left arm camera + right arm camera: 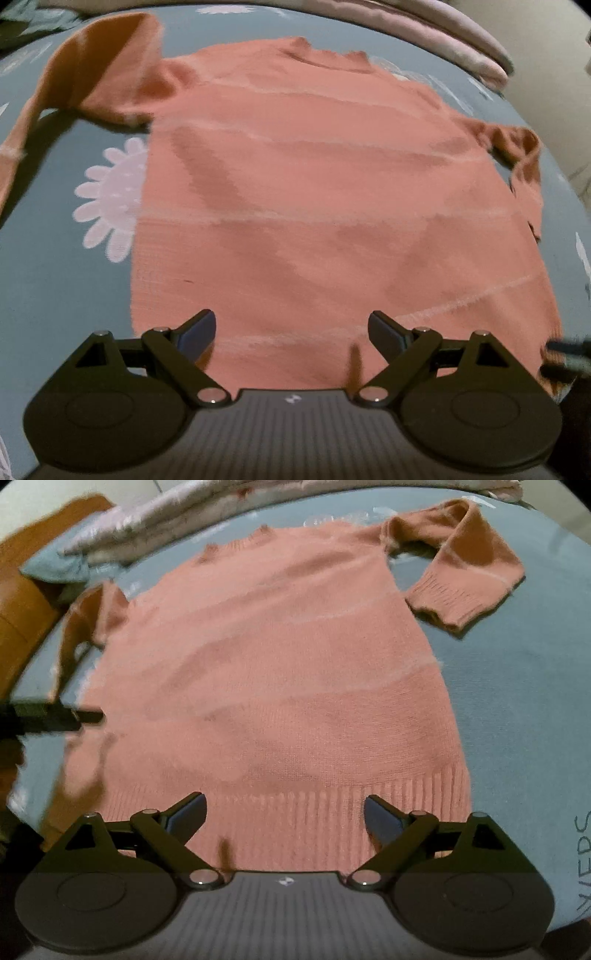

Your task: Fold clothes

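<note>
A salmon-pink knit sweater [325, 192] lies flat, neck away from me, on a grey-blue flowered bedsheet [66, 288]. My left gripper [291, 321] hovers open over the left part of its lower edge, with nothing between the fingers. In the right wrist view the sweater [273, 686] shows its ribbed hem [332, 812] just ahead of my right gripper [284, 801], which is open and empty too. One sleeve [461, 572] is bent back with its cuff on the sheet. The other sleeve [85, 74] arches up at the far left.
A pale pink bundle of bedding [177, 520] lies along the far edge of the bed. Brown wood [22, 602] shows beyond the bed's left corner. Dark fingers of the left gripper [74, 716] reach in from the left edge. Bare sheet [517, 701] stretches right of the sweater.
</note>
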The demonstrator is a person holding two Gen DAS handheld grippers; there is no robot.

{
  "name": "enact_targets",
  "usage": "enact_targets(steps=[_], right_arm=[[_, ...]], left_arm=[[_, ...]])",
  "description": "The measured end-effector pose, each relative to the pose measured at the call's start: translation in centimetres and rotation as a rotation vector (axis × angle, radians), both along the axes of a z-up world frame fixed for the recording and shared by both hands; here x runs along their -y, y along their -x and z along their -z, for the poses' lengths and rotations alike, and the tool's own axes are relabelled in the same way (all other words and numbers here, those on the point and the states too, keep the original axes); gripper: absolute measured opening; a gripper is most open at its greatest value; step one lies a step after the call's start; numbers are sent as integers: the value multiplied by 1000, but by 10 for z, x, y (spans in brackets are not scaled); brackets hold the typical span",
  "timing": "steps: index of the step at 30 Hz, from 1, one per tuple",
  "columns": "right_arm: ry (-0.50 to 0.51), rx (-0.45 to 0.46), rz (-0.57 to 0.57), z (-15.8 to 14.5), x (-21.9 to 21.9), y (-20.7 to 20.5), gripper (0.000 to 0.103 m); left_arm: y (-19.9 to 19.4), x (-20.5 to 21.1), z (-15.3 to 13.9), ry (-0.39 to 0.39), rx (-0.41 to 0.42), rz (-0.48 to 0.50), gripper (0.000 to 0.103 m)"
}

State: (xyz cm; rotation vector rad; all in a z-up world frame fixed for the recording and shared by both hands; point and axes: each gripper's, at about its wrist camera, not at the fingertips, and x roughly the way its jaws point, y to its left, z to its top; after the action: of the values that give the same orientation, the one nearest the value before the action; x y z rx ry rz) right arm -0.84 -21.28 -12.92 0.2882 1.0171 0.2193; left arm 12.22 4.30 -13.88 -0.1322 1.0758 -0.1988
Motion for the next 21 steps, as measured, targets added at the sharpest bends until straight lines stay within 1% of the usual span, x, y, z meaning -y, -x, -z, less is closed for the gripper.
enact_targets(steps=[3, 4, 6, 8, 9, 12, 13, 18, 21], right_arm=[[-22, 48, 2, -10, 3, -10, 94], [-19, 51, 6, -11, 4, -15, 94], [-3, 43, 18, -10, 3, -26, 94], [-9, 31, 30, -5, 2, -31, 94], [-15, 25, 35, -3, 2, -32, 94], [-43, 3, 32, 7, 1, -26, 94], [-52, -4, 29, 10, 1, -23, 94], [-80, 1, 2, 10, 12, -9, 94], [-86, 13, -2, 6, 23, -2, 94]], left_arm=[[-4, 10, 14, -6, -32, 11, 91], [-2, 13, 15, -18, -20, 14, 93], [1, 18, 15, -45, -19, 21, 93], [1, 22, 15, -69, -22, 30, 94], [1, 23, 16, -74, -24, 31, 96], [-2, 26, 17, -67, -34, 16, 101], [-3, 28, 17, -69, -40, 7, 101], [-6, 41, 19, -140, -63, -15, 102], [-6, 45, 19, -158, -71, -31, 102]])
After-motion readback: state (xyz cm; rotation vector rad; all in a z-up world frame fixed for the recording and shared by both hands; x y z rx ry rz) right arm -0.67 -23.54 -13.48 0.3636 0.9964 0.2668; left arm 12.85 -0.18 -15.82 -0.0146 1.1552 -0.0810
